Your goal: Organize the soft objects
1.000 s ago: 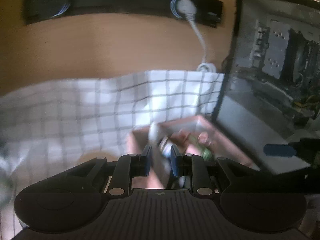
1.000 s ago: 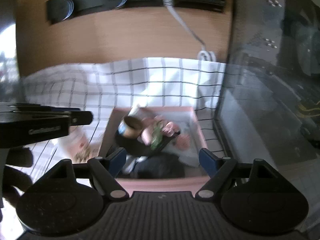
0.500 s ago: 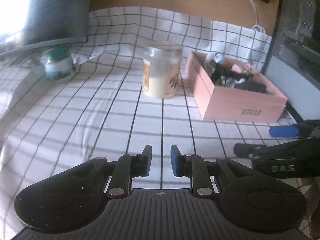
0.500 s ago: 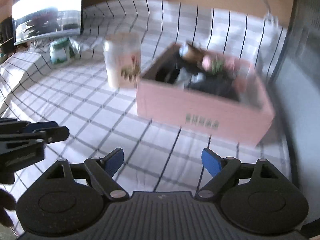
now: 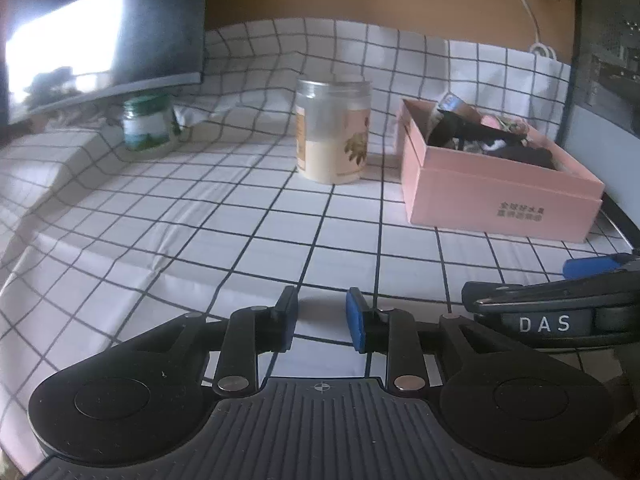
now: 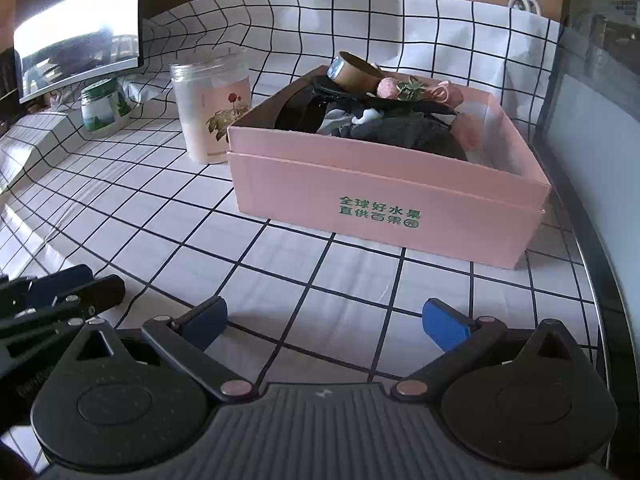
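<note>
A pink cardboard box (image 6: 384, 192) stands on the checked tablecloth (image 6: 280, 272), also in the left wrist view (image 5: 500, 196). It holds dark soft cloth items (image 6: 400, 132), pink and green soft pieces (image 6: 412, 88) and a brown roll (image 6: 352, 72). My right gripper (image 6: 324, 320) is wide open and empty, low over the cloth in front of the box. My left gripper (image 5: 320, 312) is slightly open and empty, to the left of the right one (image 5: 560, 300).
A clear jar with a flower label (image 5: 332, 128) stands left of the box. A small green-lidded jar (image 5: 146, 124) sits under a monitor (image 5: 100, 32) at the far left. A dark computer case (image 6: 600, 92) borders the right side.
Both grippers pulled back from above the box to low over the cloth near the front. The left jaws have opened a little since half a second ago.
</note>
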Action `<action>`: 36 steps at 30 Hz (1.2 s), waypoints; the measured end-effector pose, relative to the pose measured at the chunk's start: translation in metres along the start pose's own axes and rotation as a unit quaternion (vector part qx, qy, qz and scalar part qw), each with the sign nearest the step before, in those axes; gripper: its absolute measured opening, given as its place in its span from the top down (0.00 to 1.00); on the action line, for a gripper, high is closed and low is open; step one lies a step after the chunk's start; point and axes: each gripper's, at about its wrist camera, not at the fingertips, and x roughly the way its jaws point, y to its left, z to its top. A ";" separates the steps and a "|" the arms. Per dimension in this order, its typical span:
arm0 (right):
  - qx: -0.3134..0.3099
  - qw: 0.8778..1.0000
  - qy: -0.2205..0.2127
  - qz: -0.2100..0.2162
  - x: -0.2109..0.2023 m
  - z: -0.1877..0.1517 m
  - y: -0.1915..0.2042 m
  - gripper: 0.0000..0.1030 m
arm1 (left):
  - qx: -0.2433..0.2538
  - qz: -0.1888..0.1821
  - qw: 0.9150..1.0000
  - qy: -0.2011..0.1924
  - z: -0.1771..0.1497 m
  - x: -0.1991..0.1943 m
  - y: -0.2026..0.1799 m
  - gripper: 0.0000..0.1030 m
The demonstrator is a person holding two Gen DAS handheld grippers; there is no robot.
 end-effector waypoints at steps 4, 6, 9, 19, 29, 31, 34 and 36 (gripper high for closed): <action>-0.007 1.000 -0.010 0.007 -0.001 -0.001 -0.003 0.00 | 0.000 0.004 1.000 -0.001 0.000 0.000 -0.001 0.71; -0.012 1.000 -0.017 0.013 -0.001 -0.003 -0.005 0.00 | 0.001 0.004 1.000 0.000 0.000 -0.001 -0.001 0.71; -0.018 0.999 -0.033 0.018 -0.003 -0.007 -0.006 0.00 | 0.000 0.005 1.000 0.000 0.000 0.000 -0.001 0.71; -0.017 0.999 -0.032 0.018 -0.002 -0.007 -0.006 0.00 | 0.000 0.005 1.000 0.000 0.000 0.000 -0.001 0.71; -0.017 0.999 -0.032 0.019 -0.002 -0.007 -0.006 0.00 | 0.000 0.004 1.000 0.000 0.000 0.000 0.000 0.71; -0.017 0.999 -0.032 0.019 -0.002 -0.007 -0.006 0.00 | 0.000 0.004 1.000 0.000 0.000 0.001 0.000 0.71; -0.017 0.999 -0.032 0.019 -0.002 -0.007 -0.006 0.00 | 0.000 0.004 1.000 0.000 0.000 0.001 0.000 0.71; -0.017 0.999 -0.032 0.019 -0.002 -0.007 -0.006 0.00 | 0.000 0.004 1.000 0.000 0.000 0.000 0.000 0.71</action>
